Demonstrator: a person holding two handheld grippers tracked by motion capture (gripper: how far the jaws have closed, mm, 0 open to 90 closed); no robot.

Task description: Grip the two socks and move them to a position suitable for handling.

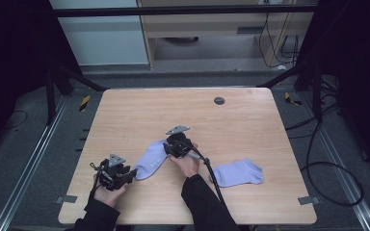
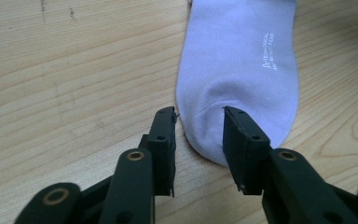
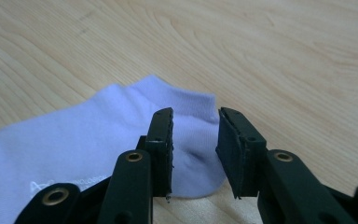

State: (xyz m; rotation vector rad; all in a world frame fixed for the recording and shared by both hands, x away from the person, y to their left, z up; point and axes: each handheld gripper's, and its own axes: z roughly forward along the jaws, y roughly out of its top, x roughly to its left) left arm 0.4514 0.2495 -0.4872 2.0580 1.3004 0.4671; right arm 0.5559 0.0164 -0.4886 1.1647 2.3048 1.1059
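Observation:
A lavender ankle sock (image 1: 152, 159) lies flat on the wooden table (image 1: 231, 125), stretched between my two grippers. My left gripper (image 1: 134, 172) is at its toe end. In the left gripper view the jaws (image 2: 199, 126) stand open with the toe of the sock (image 2: 242, 56) between them, slightly puckered. My right gripper (image 1: 168, 149) is at the other end. In the right gripper view the open jaws (image 3: 196, 135) straddle the cuff end of the sock (image 3: 84, 144), pads apart from the cloth. A second lavender sock (image 1: 238, 172) lies to the right.
A dark round grommet (image 1: 219, 100) sits in the table near the far edge. The right gripper's black cable (image 1: 213, 175) runs back past the person's sleeve, close to the second sock. Bare wood stretches across the far half of the table.

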